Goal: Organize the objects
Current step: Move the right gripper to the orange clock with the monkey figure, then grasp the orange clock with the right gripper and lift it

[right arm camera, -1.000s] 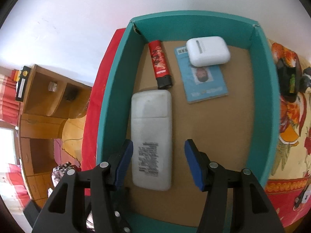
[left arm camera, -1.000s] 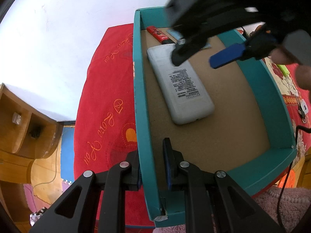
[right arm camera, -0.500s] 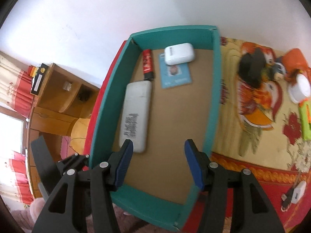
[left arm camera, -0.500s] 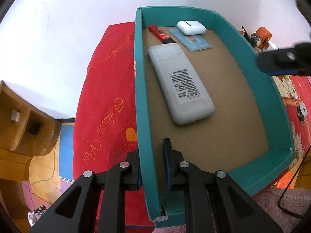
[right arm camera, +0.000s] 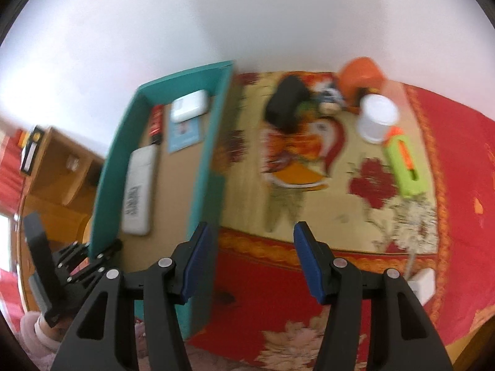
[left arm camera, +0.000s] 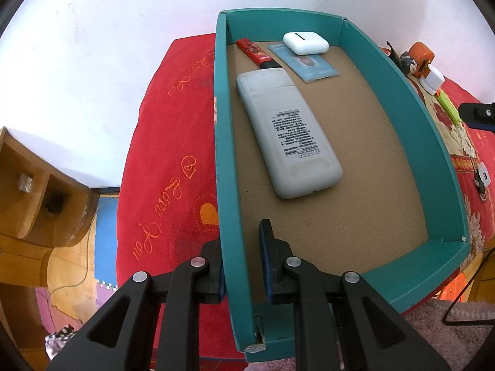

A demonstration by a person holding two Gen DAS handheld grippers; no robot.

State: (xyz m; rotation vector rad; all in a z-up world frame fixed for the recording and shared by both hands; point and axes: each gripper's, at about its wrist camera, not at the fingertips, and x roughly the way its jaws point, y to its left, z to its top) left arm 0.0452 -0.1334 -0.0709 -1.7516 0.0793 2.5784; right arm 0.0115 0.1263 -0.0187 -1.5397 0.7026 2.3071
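A teal box (left arm camera: 430, 142) (right arm camera: 204, 154) stands on the red cloth. Inside lie a white remote (left arm camera: 287, 133) (right arm camera: 137, 191), a red lighter (left arm camera: 255, 54) (right arm camera: 156, 122), a blue card (left arm camera: 306, 63) (right arm camera: 184, 134) and a white earbud case (left arm camera: 305, 42) (right arm camera: 189, 108). My left gripper (left arm camera: 241, 266) (right arm camera: 92, 262) is shut on the box's left wall near its front corner. My right gripper (right arm camera: 252, 262) hangs open and empty above the cloth right of the box; a bit of it shows at the left wrist view's right edge (left arm camera: 478, 114).
On the patterned cloth right of the box lie a black object (right arm camera: 286, 108), an orange object (right arm camera: 360, 77) (left arm camera: 420, 54), a white round container (right arm camera: 377, 117) (left arm camera: 433, 78), a green and orange tool (right arm camera: 403, 160) (left arm camera: 447, 106) and a white plug (right arm camera: 422, 284) (left arm camera: 484, 177). A wooden shelf (left arm camera: 37, 191) stands left.
My right gripper has left the box and moved right, now over the patterned cloth, still open. My left gripper keeps its hold on the box wall without moving.
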